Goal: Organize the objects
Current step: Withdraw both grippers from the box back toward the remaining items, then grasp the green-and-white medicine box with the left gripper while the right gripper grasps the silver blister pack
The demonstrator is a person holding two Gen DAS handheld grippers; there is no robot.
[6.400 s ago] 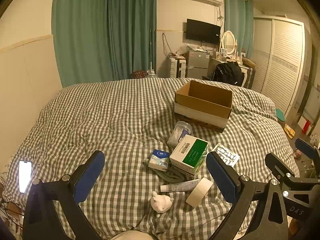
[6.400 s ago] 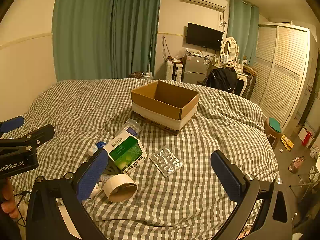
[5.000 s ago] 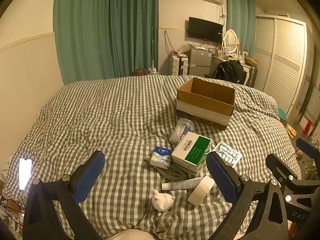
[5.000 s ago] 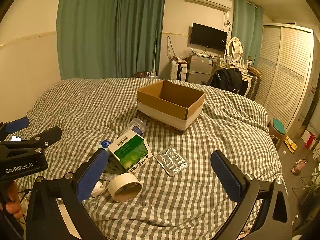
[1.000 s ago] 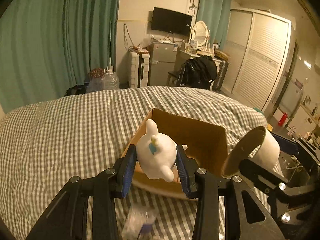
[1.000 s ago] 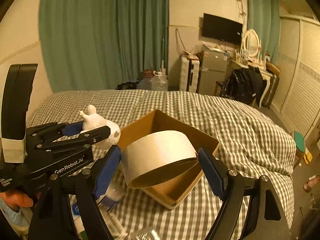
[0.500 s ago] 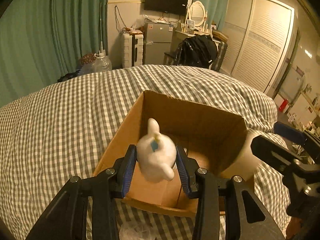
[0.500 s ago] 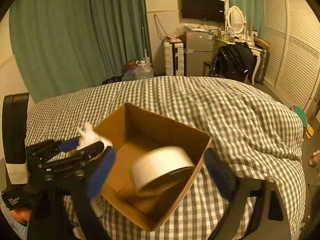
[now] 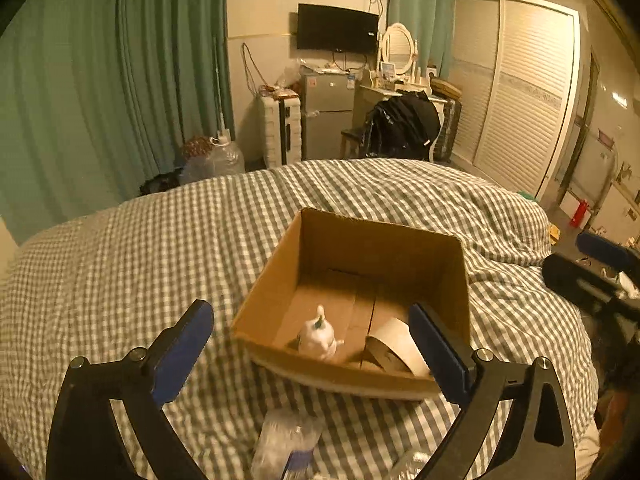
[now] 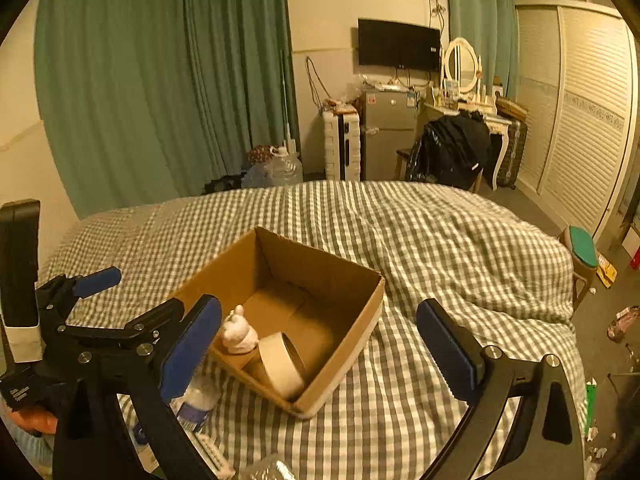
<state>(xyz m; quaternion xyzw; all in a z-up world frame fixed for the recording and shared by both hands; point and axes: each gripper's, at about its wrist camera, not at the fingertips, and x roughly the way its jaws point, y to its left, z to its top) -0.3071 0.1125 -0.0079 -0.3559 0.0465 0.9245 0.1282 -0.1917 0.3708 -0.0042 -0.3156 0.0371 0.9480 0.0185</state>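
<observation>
An open cardboard box point(image 9: 276, 288) point(image 10: 340, 344) sits on the checked bed cover. Inside it, near the front wall, stand a small white figurine point(image 9: 318, 336) point(image 10: 239, 334) and a roll of white tape point(image 9: 398, 346) point(image 10: 282, 364) on its edge. My left gripper point(image 9: 312, 352) is open just above the box's near rim, nothing between its blue pads. My right gripper point(image 10: 320, 344) is open too, held over the box, and holds nothing. In the right wrist view the left gripper point(image 10: 132, 304) shows at the left beside the box.
A clear plastic bottle point(image 9: 286, 444) point(image 10: 196, 400) lies on the cover in front of the box. The checked bed point(image 9: 120, 264) spreads wide to the left. Past it stand green curtains point(image 10: 160, 80), a small fridge point(image 10: 386, 136) and a chair with a black bag point(image 10: 452, 152).
Both grippers have opened and pulled back. The figurine and the tape roll, held over the box half a second ago, now rest inside it.
</observation>
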